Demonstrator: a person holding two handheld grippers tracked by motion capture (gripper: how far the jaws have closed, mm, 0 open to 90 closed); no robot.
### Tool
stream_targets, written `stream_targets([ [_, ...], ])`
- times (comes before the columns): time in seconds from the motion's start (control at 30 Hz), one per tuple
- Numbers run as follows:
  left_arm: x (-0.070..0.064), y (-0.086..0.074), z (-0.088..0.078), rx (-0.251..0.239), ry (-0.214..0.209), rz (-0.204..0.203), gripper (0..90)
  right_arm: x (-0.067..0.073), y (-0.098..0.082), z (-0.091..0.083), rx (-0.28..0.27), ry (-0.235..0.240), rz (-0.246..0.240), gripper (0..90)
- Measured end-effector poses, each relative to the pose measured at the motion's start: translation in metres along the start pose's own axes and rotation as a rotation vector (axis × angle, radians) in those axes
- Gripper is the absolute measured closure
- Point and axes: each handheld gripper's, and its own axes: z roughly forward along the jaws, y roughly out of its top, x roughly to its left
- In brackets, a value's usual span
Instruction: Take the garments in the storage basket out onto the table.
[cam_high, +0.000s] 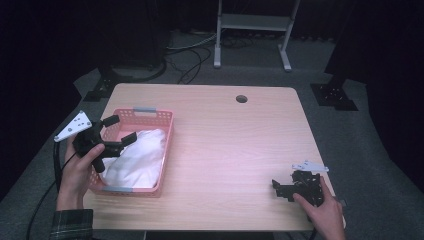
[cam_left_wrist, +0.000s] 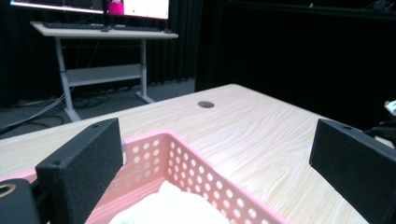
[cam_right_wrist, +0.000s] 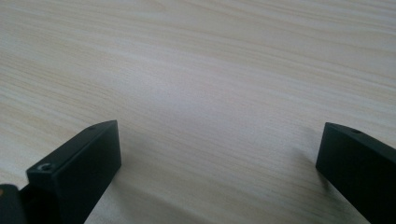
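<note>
- The left gripper has its two black jaws spread wide apart with nothing between them. In the left gripper view, the gap between them frames the far corner of a pink basket and a bit of white cloth low in the picture.
- In the high view, this gripper hovers over the basket's left rim, jaws pointing across the basket toward the cloth. It looks poised to reach down and take hold of the fabric, which would explain the wide opening.
- The left hand holds the gripper from behind, outside the basket's left wall, with a plaid sleeve at the wrist.
- The white cloth lies crumpled inside the pink basket, filling most of its floor. The basket's perforated walls keep the cloth gathered in one place.
- The basket sits on the left part of the pale wooden counter, close to the near edge, within easy reach of the left hand.
- The right gripper is well to the right of the basket, low at the counter's near right corner. Its jaws are also wide open and empty; the right gripper view looks past them at bare wood grain.
- The right hand holds it there, seemingly parked out of the way while the left side works.
- A small round hole marks the counter's far edge, well beyond the basket.
</note>
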Motion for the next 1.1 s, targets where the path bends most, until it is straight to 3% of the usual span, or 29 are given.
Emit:
stream_targets([
  [0.2,0.005,-0.002,0.003,0.031,0.024,0.0,2.1,0.0,0.0,0.0,0.0,0.0,0.0,0.0],
  [0.4,0.008,-0.004,0.006,0.081,0.022,0.002,2.1,0.0,0.0,0.0,0.0,0.0,0.001,0.0],
  [0.6,0.01,-0.008,0.012,0.153,0.037,0.002,2.1,0.0,0.0,0.0,0.0,0.0,0.0,0.0],
  [0.87,0.008,-0.015,0.02,0.255,0.028,0.01,2.1,0.0,0.0,0.0,0.0,0.0,0.0,0.0],
  [1.1,0.007,-0.018,0.023,0.305,0.036,0.014,2.1,0.0,0.0,0.0,0.0,0.0,0.0,0.0],
])
